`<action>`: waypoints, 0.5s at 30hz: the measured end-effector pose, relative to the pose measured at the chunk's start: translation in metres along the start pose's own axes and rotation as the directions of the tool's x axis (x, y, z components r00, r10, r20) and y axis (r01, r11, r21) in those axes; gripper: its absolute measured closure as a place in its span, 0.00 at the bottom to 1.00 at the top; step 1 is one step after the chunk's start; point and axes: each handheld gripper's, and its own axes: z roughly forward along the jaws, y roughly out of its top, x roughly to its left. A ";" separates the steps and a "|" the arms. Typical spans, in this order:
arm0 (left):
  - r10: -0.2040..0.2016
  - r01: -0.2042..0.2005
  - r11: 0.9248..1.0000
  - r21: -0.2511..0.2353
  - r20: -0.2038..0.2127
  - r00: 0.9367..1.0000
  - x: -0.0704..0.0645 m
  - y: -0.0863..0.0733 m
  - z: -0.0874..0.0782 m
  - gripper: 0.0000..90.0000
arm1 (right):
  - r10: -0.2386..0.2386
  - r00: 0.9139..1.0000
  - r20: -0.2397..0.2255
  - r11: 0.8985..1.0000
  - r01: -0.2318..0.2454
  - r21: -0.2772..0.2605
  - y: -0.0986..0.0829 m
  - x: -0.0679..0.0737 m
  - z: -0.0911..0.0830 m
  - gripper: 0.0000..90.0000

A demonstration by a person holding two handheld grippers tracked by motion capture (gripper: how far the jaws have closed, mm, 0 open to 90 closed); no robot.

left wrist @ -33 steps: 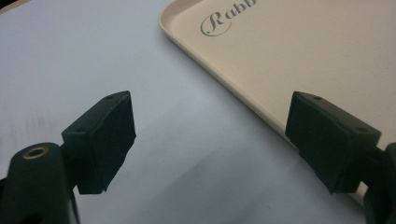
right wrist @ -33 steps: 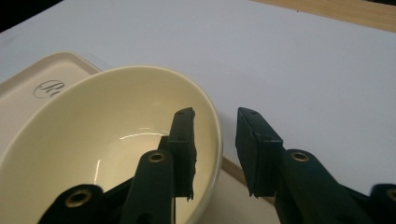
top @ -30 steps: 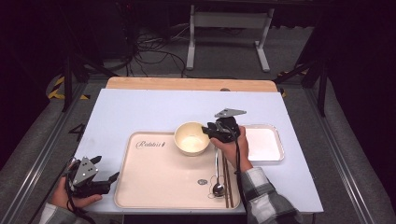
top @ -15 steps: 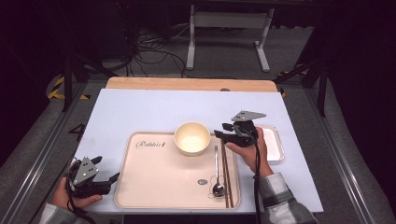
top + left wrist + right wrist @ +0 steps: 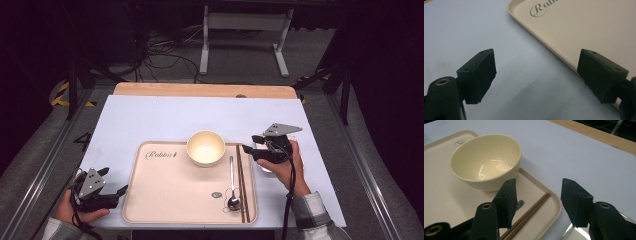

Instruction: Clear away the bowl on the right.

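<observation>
Hovering with its jaws apart and empty, the right tool (image 5: pixel 253 144) sits just off the tray's right edge, above a small white dish (image 5: pixel 263 165) that the hand mostly hides. The cream bowl (image 5: pixel 486 161) stands on the beige tray (image 5: pixel 165 200) at its far edge, with brown chopsticks (image 5: pixel 240 182) and a metal spoon (image 5: pixel 232 187) lying beside each other near the right rim. Judging by its position, a next grasp should come in low and square to its target (the chopsticks are thin and would roll). The left tool (image 5: pixel 107 192), also spread wide and empty, rests on the surface (image 5: pixel 150 120) by the tray's near-left corner. Script on the tray begins "Ra"; the rest is unreadable.
</observation>
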 end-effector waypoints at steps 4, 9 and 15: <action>0.001 -0.001 1.000 0.001 -0.002 1.000 0.000 0.000 -0.001 0.18 | -0.010 0.999 0.030 1.000 0.009 0.021 -0.006 -0.007 -0.009 0.51; 0.003 -0.003 1.000 0.002 -0.002 1.000 0.000 0.000 0.000 0.18 | -0.015 0.998 0.065 0.999 0.013 0.035 -0.013 -0.016 -0.022 0.50; 0.005 -0.005 1.000 0.005 -0.002 1.000 0.000 0.000 0.000 0.18 | -0.004 0.994 0.107 0.998 -0.002 0.056 -0.021 -0.027 -0.032 0.49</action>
